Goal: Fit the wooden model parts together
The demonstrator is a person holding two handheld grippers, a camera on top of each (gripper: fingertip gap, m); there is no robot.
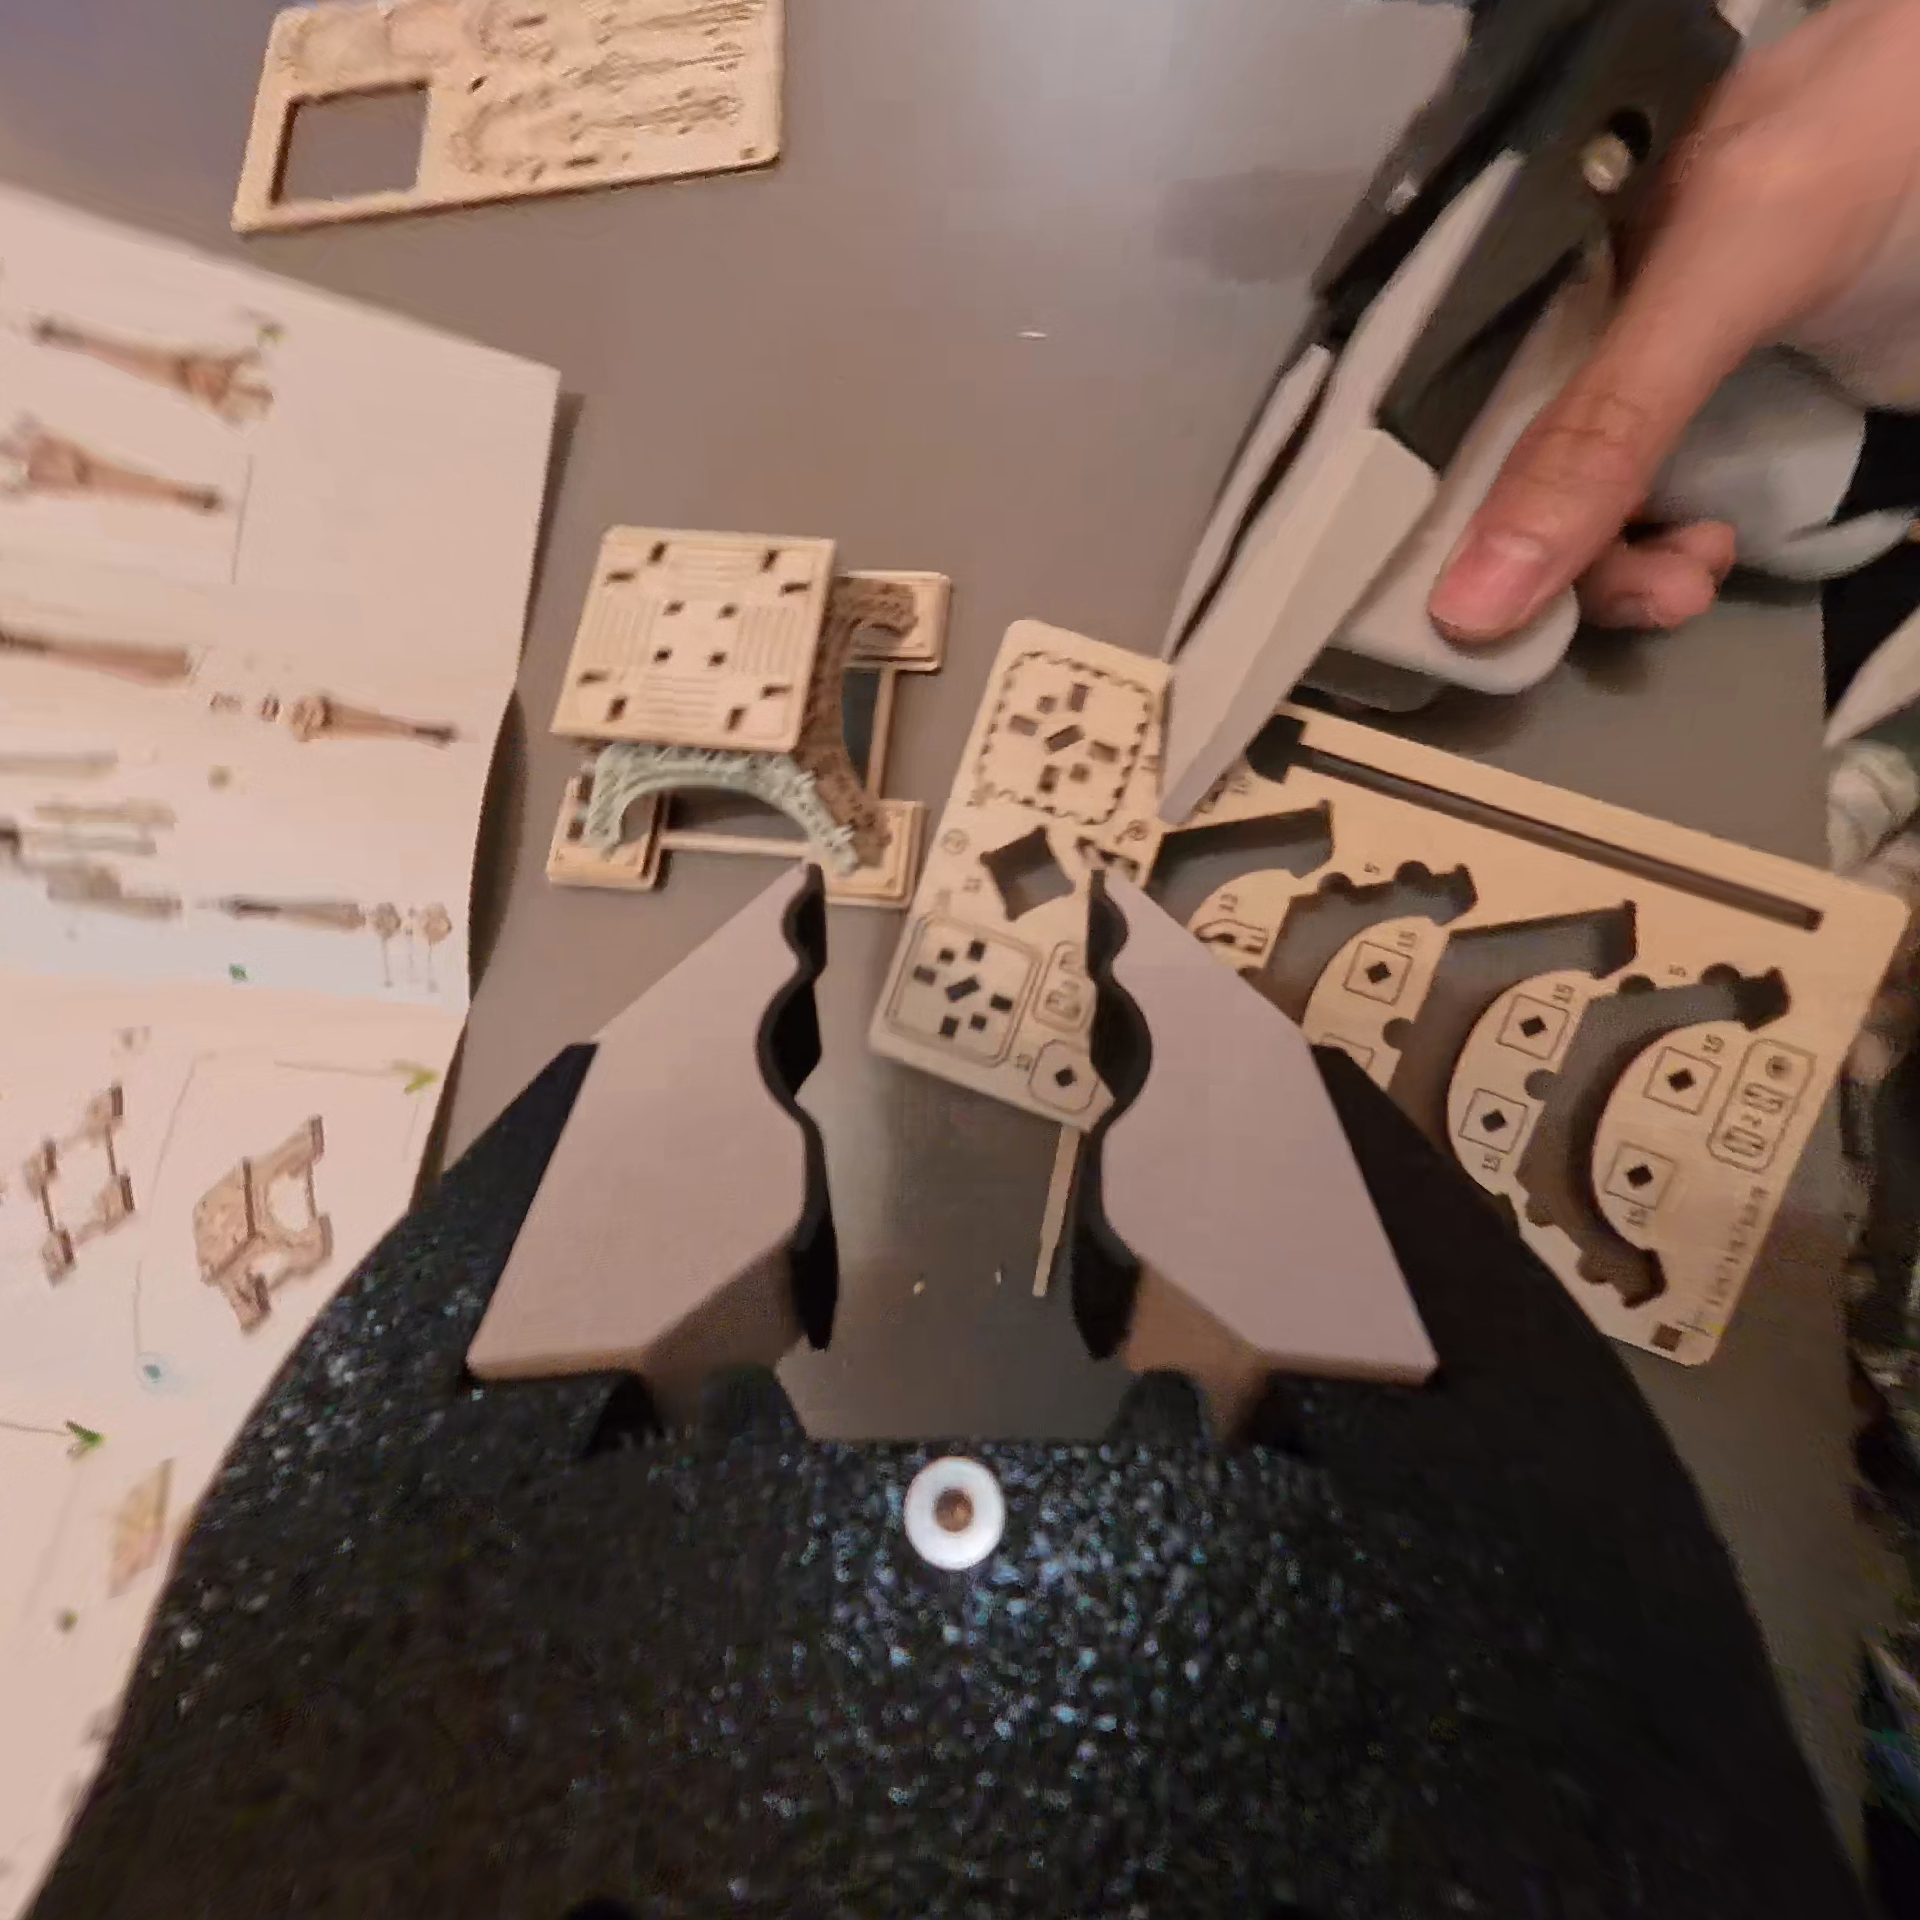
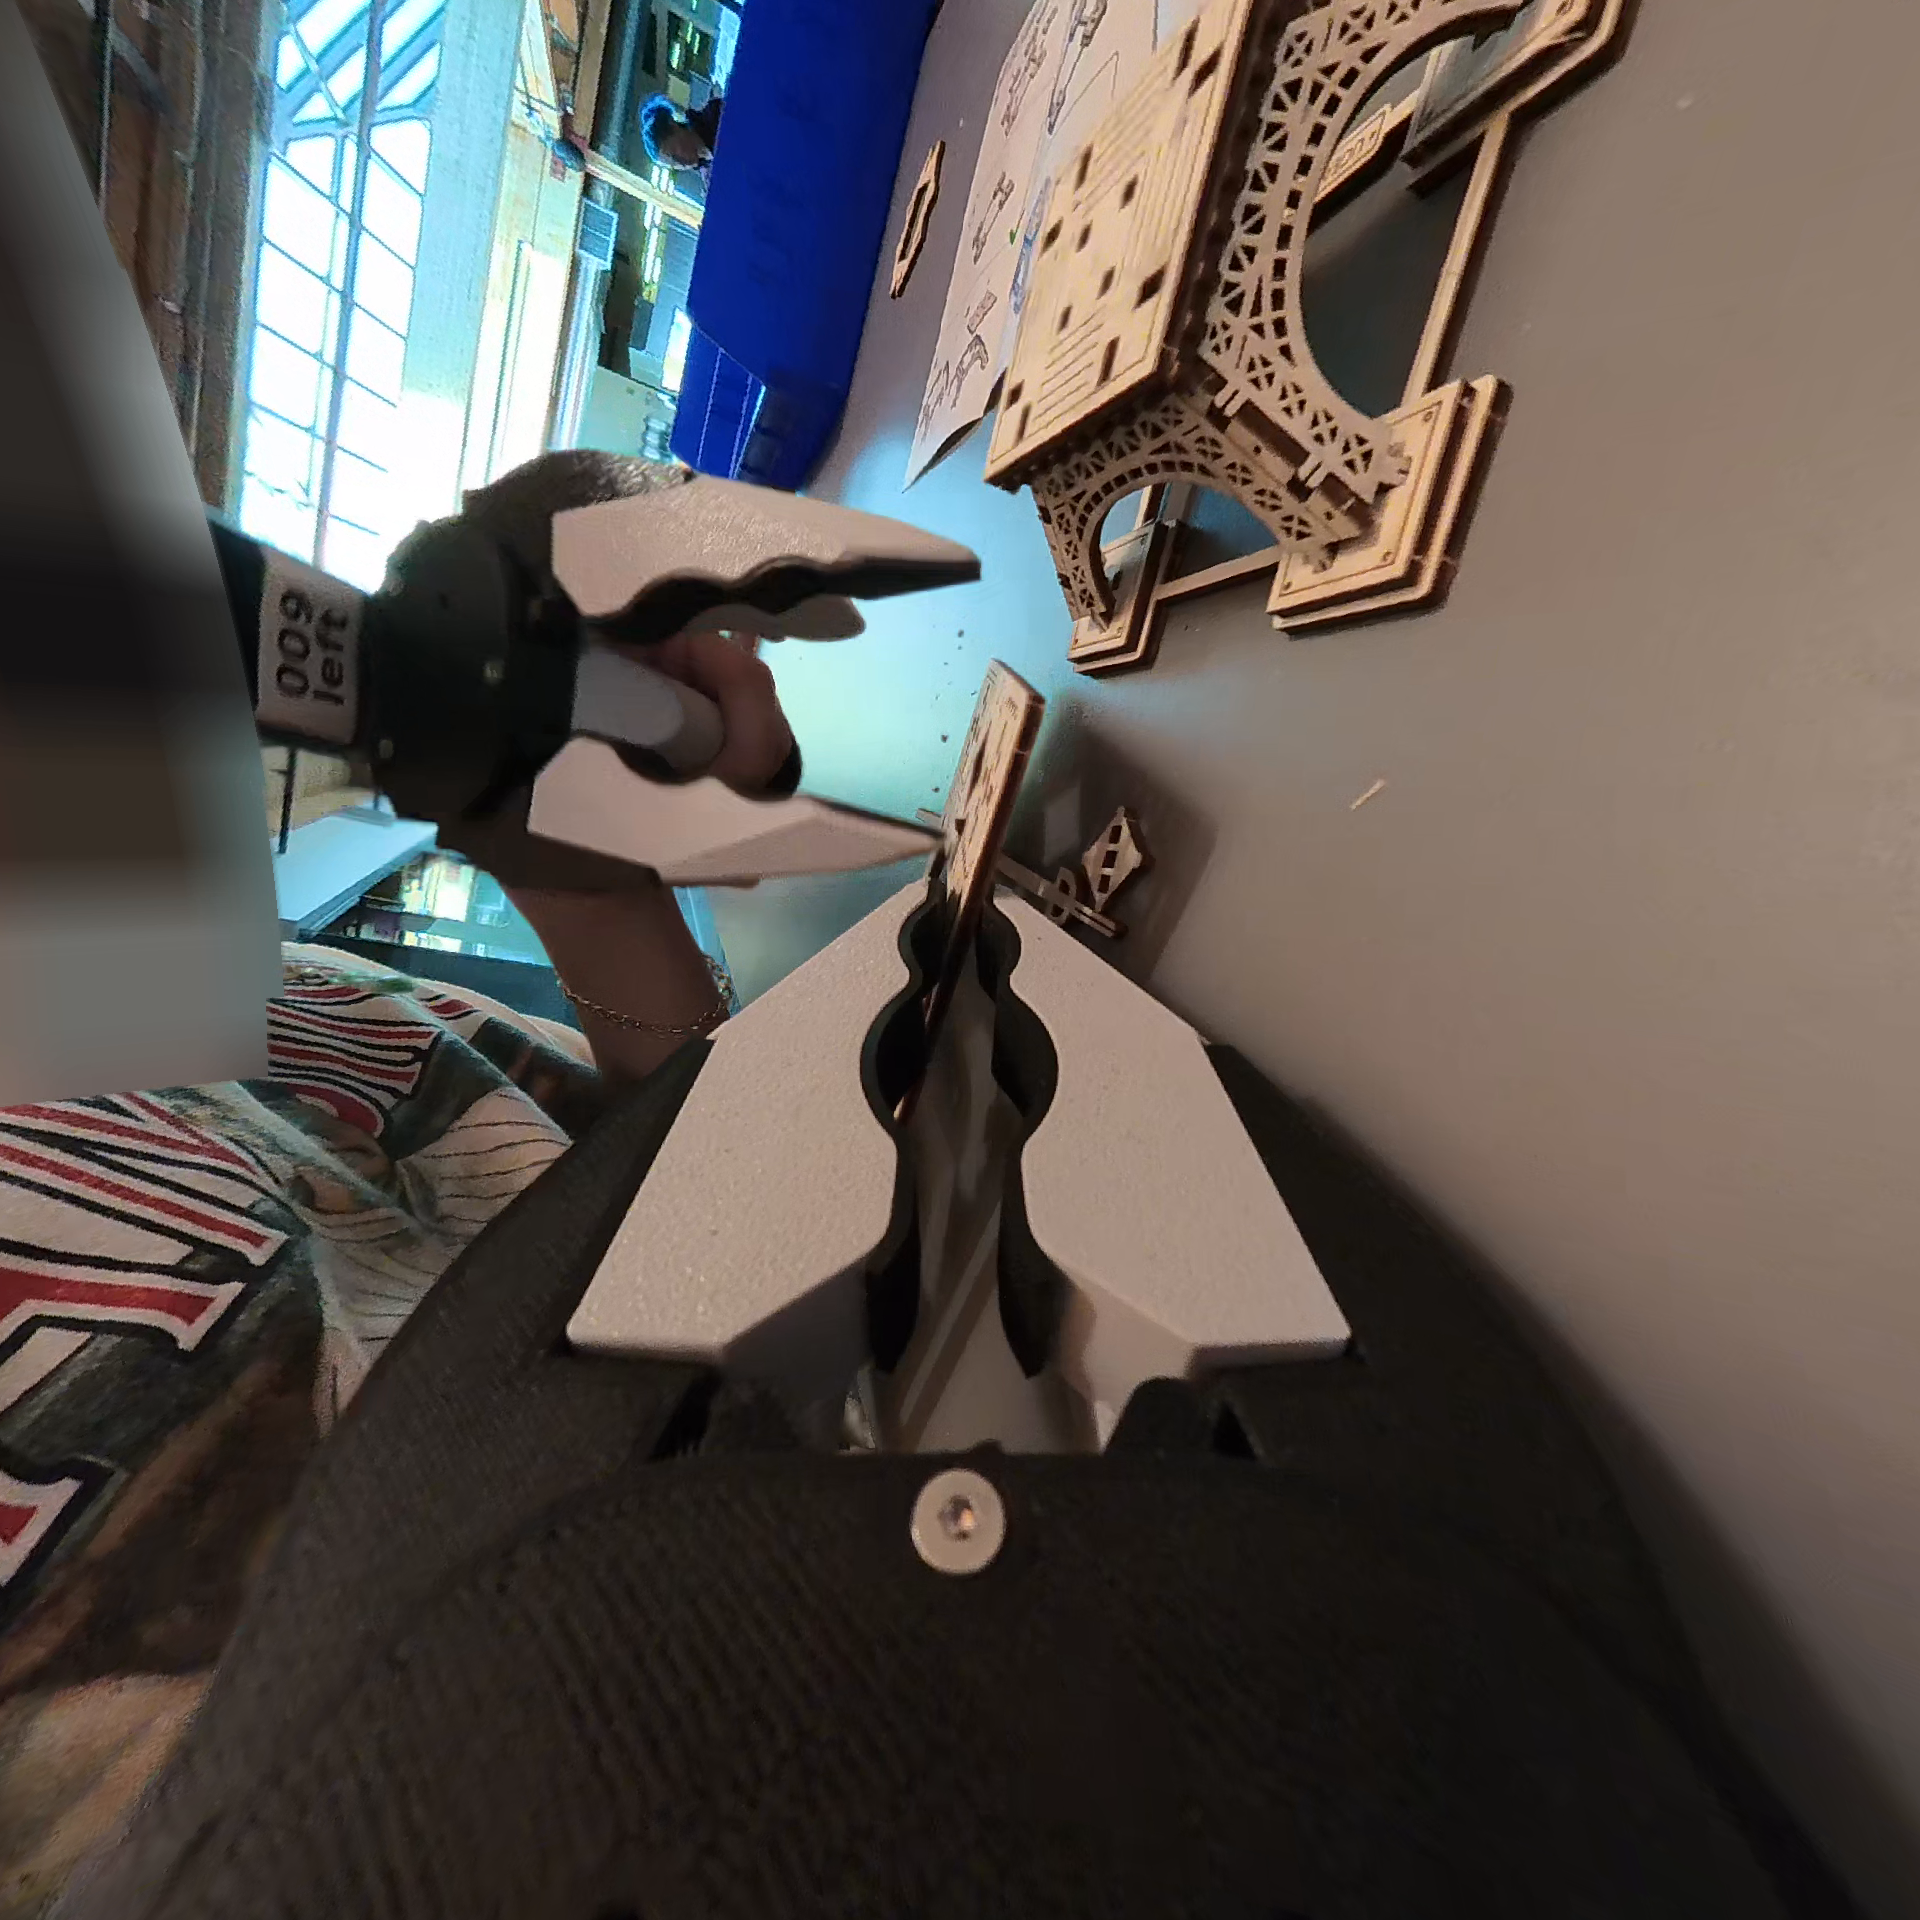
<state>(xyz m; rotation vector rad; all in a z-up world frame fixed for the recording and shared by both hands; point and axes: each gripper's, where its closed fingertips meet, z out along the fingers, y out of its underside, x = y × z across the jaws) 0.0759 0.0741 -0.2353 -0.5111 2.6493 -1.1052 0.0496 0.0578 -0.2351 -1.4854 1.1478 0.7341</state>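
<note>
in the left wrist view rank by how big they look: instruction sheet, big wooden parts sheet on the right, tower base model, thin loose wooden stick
1. instruction sheet, cut off by the frame edge
2. big wooden parts sheet
3. tower base model, farther from the camera, so true size is unsure
4. thin loose wooden stick

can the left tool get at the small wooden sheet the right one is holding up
Probably yes. The left tool is open, and the small wooden sheet that the right tool grips by its far edge already reaches in beside the left tool's right fingertip. Nothing lies between them.
</note>
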